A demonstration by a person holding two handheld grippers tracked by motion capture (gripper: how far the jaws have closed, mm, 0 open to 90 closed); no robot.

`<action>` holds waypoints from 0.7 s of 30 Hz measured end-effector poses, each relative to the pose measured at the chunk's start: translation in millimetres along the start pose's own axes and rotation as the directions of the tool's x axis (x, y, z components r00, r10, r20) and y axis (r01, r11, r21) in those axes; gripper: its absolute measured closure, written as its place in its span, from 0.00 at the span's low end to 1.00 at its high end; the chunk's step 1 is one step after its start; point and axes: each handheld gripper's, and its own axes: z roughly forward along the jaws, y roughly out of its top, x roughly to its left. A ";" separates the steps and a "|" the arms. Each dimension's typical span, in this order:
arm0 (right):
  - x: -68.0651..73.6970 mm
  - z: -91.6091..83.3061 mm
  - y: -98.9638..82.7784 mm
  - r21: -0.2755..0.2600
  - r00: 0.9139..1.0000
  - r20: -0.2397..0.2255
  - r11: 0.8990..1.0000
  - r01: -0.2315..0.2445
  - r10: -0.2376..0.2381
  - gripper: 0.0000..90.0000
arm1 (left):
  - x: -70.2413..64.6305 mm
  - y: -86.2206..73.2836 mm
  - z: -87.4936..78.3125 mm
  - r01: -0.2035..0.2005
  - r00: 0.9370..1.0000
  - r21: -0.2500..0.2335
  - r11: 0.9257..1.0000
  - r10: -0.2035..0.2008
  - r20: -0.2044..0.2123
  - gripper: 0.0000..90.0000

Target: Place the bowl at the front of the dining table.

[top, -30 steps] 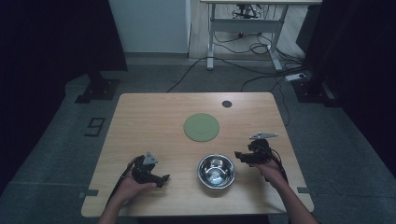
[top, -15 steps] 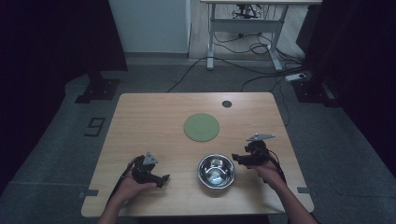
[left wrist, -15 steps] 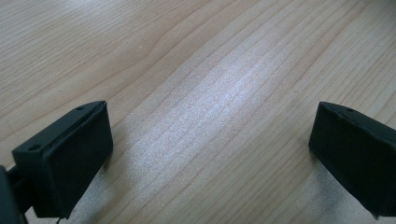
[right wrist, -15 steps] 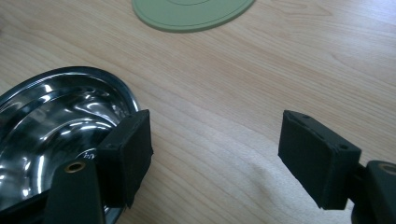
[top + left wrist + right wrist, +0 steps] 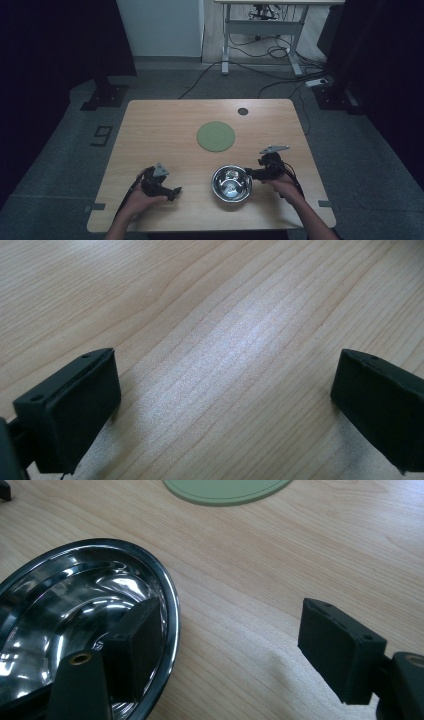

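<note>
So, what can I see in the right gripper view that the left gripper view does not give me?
Right gripper view alone: the steel bowl, with one jaw of the open right gripper over its inside and the other outside the rim, plus the edge of the green mat. Left gripper view alone: the open left gripper with nothing between its jaws. Both: the wooden table.

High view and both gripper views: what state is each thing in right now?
Bowl: upright, empty, on the table.
Green mat: flat, bare, beyond the bowl.
Right gripper: open, one jaw inside the bowl's rim, the other outside; not pressing.
Left gripper: open, nothing between its jaws, low over bare wood.
</note>
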 end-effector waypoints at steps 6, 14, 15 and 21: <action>4.4 3.0 -0.6 0.013 1.000 -0.011 1.000 0.018 -0.018 0.29 | 0.0 0.0 0.0 0.000 1.000 0.000 1.000 0.000 0.000 0.00; 8.8 6.7 -1.5 0.031 0.999 -0.014 0.999 0.034 -0.034 0.29 | 0.0 0.0 0.0 0.000 1.000 0.000 1.000 0.000 0.000 0.00; 9.1 7.4 -1.7 0.034 0.999 -0.009 0.999 0.037 -0.036 0.29 | 0.0 0.0 0.0 0.000 1.000 0.000 1.000 0.000 0.000 0.00; 8.4 9.6 -2.5 0.050 0.999 0.005 0.998 0.043 -0.043 0.29 | 0.0 0.0 0.0 0.000 1.000 0.000 1.000 0.000 0.000 0.00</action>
